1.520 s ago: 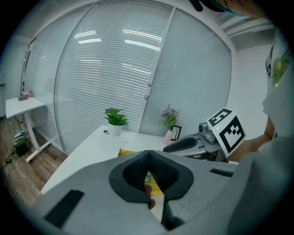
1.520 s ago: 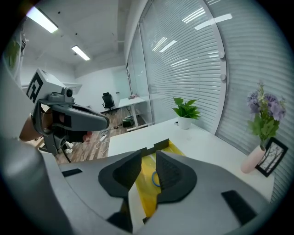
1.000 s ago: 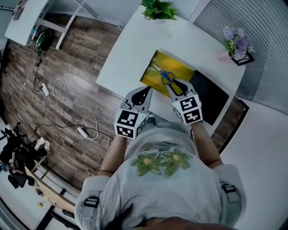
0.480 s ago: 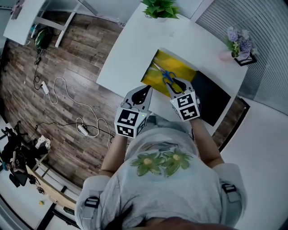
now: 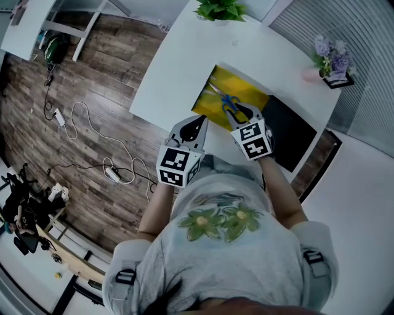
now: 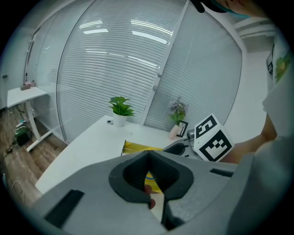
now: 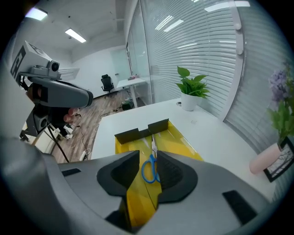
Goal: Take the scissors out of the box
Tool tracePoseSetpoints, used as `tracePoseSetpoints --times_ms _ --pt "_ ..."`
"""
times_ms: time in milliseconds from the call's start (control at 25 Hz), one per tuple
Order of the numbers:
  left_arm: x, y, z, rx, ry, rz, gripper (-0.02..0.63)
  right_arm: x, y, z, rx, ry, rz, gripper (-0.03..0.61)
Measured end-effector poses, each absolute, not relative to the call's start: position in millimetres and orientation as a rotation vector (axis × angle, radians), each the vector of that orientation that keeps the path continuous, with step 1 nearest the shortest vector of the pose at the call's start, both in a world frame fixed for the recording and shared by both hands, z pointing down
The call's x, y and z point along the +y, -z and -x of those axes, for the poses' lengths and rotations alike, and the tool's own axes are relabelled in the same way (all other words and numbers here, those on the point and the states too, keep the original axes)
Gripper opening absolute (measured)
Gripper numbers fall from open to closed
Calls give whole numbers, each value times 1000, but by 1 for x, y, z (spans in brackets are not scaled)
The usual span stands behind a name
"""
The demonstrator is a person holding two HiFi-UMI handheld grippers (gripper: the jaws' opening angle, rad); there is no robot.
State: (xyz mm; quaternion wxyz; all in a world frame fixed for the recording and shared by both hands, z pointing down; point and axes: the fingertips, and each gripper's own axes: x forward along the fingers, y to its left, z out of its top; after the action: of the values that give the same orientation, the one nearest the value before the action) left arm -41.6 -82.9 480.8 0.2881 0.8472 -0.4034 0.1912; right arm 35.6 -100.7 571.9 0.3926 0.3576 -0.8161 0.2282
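Blue-handled scissors (image 5: 229, 105) lie in an open yellow box (image 5: 241, 91) on the white table (image 5: 178, 67). My right gripper (image 5: 244, 114) hangs just above the handles, tilted steeply down, its jaws open. In the right gripper view the scissors (image 7: 150, 168) show in the gap between the two pads (image 7: 123, 176), which do not touch them; the yellow box (image 7: 177, 143) lies beneath. My left gripper (image 5: 195, 127) hovers at the table's near edge beside the box, its jaws closed to a thin slit with nothing in them; in its own view the left gripper (image 6: 149, 157) looks over the table.
A black flat panel (image 5: 288, 133) lies to the right of the box. A potted plant (image 5: 219, 11) stands at the table's far end and a pink vase of flowers (image 5: 325, 59) at the right. Cables and a power strip (image 5: 112, 178) lie on the wooden floor.
My right gripper has sunk closer to the scissors' handles, deeper over the box. The left gripper has stayed where it was.
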Motion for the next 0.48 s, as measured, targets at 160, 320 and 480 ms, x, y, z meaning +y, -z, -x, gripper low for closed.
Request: tracePoseSetpoints --times_ms 160,320,480 --pt "-84 -485 42 -1075 -514 -2251 -3 -104 -578 -37 -2055 -576 -892 112" --pt "-87 -487 41 -1075 -514 -2244 -3 -105 -587 -36 -2043 -577 -867 114" --pt "-89 -493 42 -1081 -516 -2231 -3 -109 -592 -34 -2033 -571 -847 115"
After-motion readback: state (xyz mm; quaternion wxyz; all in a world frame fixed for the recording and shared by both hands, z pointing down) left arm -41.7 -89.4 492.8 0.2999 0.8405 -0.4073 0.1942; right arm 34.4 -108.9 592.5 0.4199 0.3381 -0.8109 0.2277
